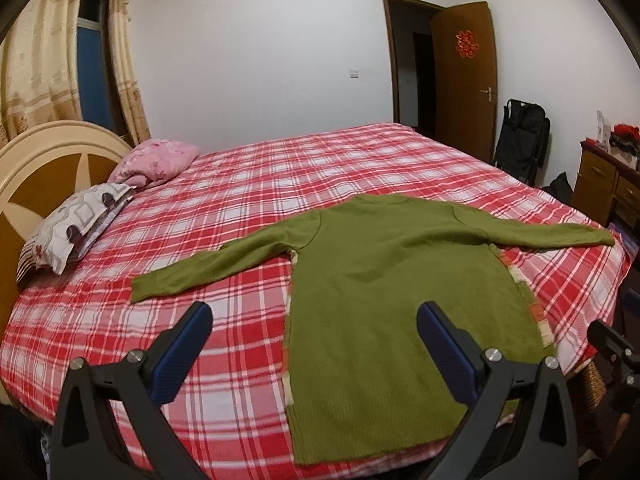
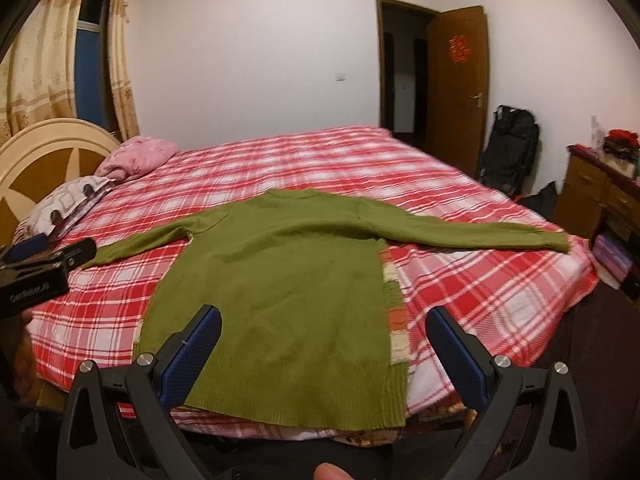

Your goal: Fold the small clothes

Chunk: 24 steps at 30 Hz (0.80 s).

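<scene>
A green long-sleeved sweater (image 1: 384, 300) lies flat on the red plaid bed (image 1: 240, 208), hem toward me, both sleeves spread out sideways. It also shows in the right wrist view (image 2: 288, 280). My left gripper (image 1: 314, 312) is open and empty, held above the sweater's lower left edge. My right gripper (image 2: 324, 316) is open and empty, held above the hem's right part. The left gripper shows at the left edge of the right wrist view (image 2: 44, 264); the right gripper shows at the right edge of the left wrist view (image 1: 612, 344).
Two pillows (image 1: 120, 196) lie by the headboard (image 1: 36, 164) at the left. A wooden dresser (image 1: 608, 184) and a black bag (image 1: 520, 136) stand at the right, near an open door (image 1: 464, 76). Curtains (image 1: 40, 60) hang at the back left.
</scene>
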Tool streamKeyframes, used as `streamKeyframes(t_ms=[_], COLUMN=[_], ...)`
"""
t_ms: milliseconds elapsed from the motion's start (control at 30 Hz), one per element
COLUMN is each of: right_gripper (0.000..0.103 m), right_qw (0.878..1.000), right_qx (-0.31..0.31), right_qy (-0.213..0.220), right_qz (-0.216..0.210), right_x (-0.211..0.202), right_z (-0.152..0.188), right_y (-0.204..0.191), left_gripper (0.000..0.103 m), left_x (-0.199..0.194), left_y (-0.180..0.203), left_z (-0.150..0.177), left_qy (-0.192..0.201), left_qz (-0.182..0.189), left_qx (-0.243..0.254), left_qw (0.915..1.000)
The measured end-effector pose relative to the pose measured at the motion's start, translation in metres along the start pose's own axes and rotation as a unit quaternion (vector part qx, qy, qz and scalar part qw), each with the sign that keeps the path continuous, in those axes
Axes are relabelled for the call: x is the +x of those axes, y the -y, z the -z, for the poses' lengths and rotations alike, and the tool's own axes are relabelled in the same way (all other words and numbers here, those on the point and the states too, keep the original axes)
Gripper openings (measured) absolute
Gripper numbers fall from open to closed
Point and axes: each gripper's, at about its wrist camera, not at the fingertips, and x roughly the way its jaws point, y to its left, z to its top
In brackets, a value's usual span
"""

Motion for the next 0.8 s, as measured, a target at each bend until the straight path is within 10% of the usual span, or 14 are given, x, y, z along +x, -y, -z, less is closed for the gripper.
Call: streamKeyframes(t_ms=[200,367,800], right_gripper=[0.102,0.064,0.051], right_qw=[1.000,0.995,0.940], right_qx=[0.016,0.078,0.293], right_qy=[-0.022,-0.051,-0.043], right_qz=[0.013,0.043,0.169], right_x=[0.048,0.092,0.133], right_z=[-0.003,-0.018,-0.042], right_y=[0.038,0.114,0.316], left_gripper=[0.103,0.103,0.103], left_x=[0.057,0.115,0.230], left_y=[0.001,-0.003,-0.002], left_z=[-0.010,-0.018,-0.016], left_qy=[-0.004,0.000,-0.058], left_qz=[-0.013,-0.025,-0.055], left_qx=[0.032,0.040,0.023], left_qw=[0.9994,0.9989,0.9965])
